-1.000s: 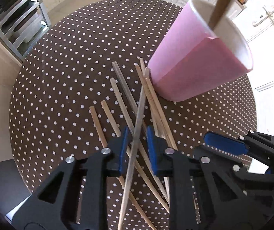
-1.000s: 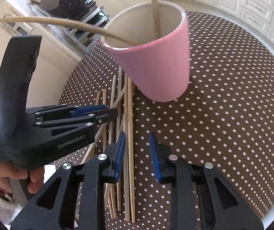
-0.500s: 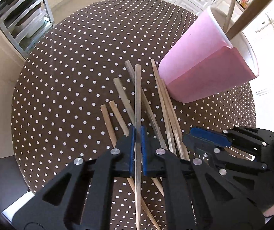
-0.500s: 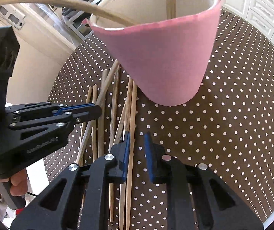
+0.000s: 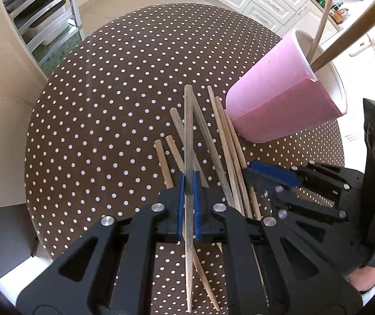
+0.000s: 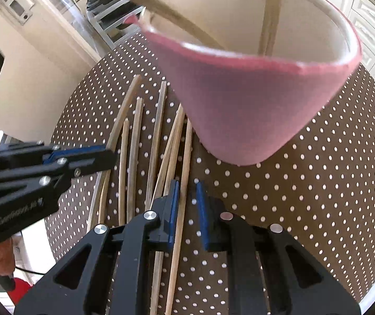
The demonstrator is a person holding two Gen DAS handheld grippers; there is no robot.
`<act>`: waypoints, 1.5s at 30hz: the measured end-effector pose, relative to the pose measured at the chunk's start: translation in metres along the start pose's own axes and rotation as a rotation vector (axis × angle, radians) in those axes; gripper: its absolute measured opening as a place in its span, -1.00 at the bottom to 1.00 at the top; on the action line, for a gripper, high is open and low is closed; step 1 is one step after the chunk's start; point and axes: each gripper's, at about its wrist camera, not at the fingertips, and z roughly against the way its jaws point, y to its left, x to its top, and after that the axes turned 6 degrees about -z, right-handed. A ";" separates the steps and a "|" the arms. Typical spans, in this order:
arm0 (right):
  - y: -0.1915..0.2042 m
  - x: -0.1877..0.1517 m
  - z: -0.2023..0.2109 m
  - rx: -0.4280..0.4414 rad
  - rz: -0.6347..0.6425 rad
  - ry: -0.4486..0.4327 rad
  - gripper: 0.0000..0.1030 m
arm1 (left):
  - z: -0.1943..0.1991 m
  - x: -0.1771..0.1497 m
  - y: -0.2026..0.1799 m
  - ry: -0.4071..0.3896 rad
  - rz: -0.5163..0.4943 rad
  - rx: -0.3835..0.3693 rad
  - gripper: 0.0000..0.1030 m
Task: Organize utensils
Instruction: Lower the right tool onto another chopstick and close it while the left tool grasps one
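On a round table (image 5: 103,120) covered in a brown cloth with white dots, a scatter of wooden chopsticks (image 6: 132,141) is lying just beside a pink cup (image 5: 279,105) that is already holding a few sticks. The left gripper (image 5: 188,204) is pinching one grey chopstick (image 5: 188,141) tightly between its blue pads, the stick running straight up the view. The right gripper (image 6: 187,215) is hanging low over the pile, its jaws narrowed around a pale chopstick (image 6: 183,183) that is touching the left pad only, so nothing is being gripped there yet. To do this step well, the right jaws likely need centring before closing, and the left should be lifting its stick clear and tilting it upright before heading for the cup's mouth.
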 end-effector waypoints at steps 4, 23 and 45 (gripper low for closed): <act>0.006 0.007 -0.006 -0.014 0.006 -0.010 -0.74 | 0.003 -0.003 0.000 -0.002 0.011 -0.005 -0.88; 0.002 -0.029 0.027 0.023 -0.021 -0.007 -0.92 | 0.023 -0.017 0.001 0.007 0.025 0.027 -0.82; -0.015 -0.032 0.038 0.069 -0.075 -0.010 -0.92 | -0.027 0.023 -0.033 0.067 -0.041 0.075 -0.87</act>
